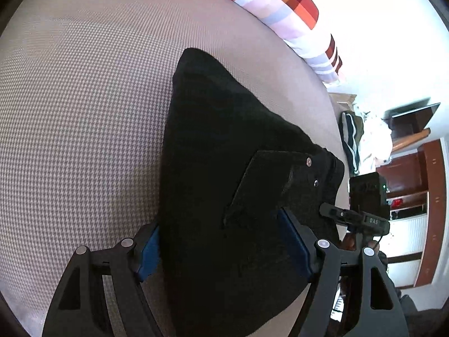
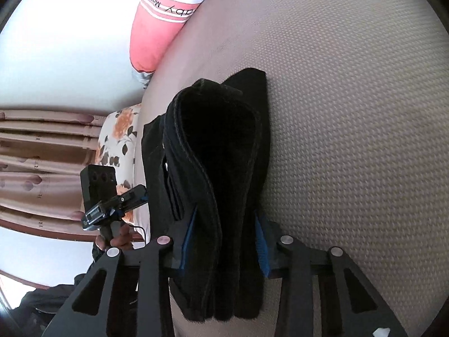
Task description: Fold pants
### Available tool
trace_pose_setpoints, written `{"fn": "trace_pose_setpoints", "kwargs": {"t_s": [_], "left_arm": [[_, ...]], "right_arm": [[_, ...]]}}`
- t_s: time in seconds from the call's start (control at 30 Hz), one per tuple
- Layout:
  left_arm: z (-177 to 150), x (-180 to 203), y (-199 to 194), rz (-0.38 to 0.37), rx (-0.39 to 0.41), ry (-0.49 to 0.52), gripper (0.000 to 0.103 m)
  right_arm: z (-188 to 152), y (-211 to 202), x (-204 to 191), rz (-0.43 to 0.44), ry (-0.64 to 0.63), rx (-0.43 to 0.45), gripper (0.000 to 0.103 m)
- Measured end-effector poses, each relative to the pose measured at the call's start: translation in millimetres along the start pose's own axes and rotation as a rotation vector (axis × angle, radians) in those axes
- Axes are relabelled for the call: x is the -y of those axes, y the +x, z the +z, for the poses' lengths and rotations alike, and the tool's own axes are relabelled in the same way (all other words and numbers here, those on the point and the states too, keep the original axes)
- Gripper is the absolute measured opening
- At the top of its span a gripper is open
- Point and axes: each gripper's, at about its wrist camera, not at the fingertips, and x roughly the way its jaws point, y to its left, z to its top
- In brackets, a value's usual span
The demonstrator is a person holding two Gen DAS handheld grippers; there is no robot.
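Right tool (image 2: 223,243) clenched on bunched black pants (image 2: 219,168); left tool (image 1: 221,247) wide, pads straddling pants, grip unclear.

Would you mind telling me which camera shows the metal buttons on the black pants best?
The left wrist view: two metal buttons show plainly near the waistband of the pants. The right wrist view shows the pants bunched between the fingers, with only a small metal glint at the folds.

Both wrist cams sit close behind their tongs, angled down at the dark folded fabric pants (image 1: 224,168) on the beige woven bed (image 1: 84,112); both views share pants, bed.
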Motion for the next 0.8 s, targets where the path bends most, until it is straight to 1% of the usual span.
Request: {"fn": "trace_pose_setpoints", "kwargs": {"t_s": [0.07,0.13,0.17,0.2,0.23,0.27,0.37,0.4,0.47,0.5,0.57,0.67,0.7,0.8], "left_arm": [[-0.1,1.0,-0.2,0.009,0.008,0.004,0.075],[-1.1,8.1,2.3,0.045,0.024,0.026,0.075],[-2.7,11.4,3.4,0.067,0.032,0.04,0.073],[-6.0,16.6,4.3,0.111,0.045,0.068,0.07],[-8.9,20.5,5.3,0.153,0.055,0.093,0.064],[-13.4,27.3,7.0,0.214,0.067,0.138,0.061],[-20.1,34.4,9.8,0.289,0.086,0.181,0.056],[-20.9,35.8,10.7,0.301,0.09,0.184,0.054],[-22.0,37.0,9.3,0.321,0.098,0.181,0.045],[-22.4,37.0,7.5,0.325,0.103,0.176,0.042],[-23.2,38.5,5.1,0.336,0.112,0.167,0.034],[-28.2,43.4,1.3,0.365,0.13,0.182,0.026],[-30.7,44.5,-0.3,0.376,0.137,0.188,0.025],[-34.9,47.4,-6.0,0.381,0.152,0.195,0.021]], "right_arm": [[3.2,4.8,-2.2,0.009,-0.004,0.011,0.034],[2.3,4.8,-2.4,0.009,0.0,0.023,0.033],[1.0,5.1,-4.3,-0.003,0.001,0.032,0.033],[-1.0,4.1,-5.1,-0.016,-0.002,0.04,0.032],[-4.4,3.0,-8.1,-0.04,-0.006,0.055,0.032],[-6.4,2.8,-10.8,-0.057,-0.01,0.065,0.032],[-13.0,0.3,-18.7,-0.116,-0.023,0.101,0.032],[-15.2,-0.6,-19.8,-0.127,-0.021,0.112,0.032],[-18.3,-2.3,-22.2,-0.138,-0.022,0.124,0.031],[-19.7,-3.9,-24.0,-0.142,-0.023,0.13,0.03],[-21.8,-4.4,-29.4,-0.16,-0.023,0.138,0.029],[-22.6,-5.0,-39.2,-0.185,-0.029,0.15,0.027],[-23.6,-6.4,-43.4,-0.192,-0.035,0.154,0.026],[-24.0,-5.5,-54.8,-0.186,-0.032,0.166,0.024]]}}
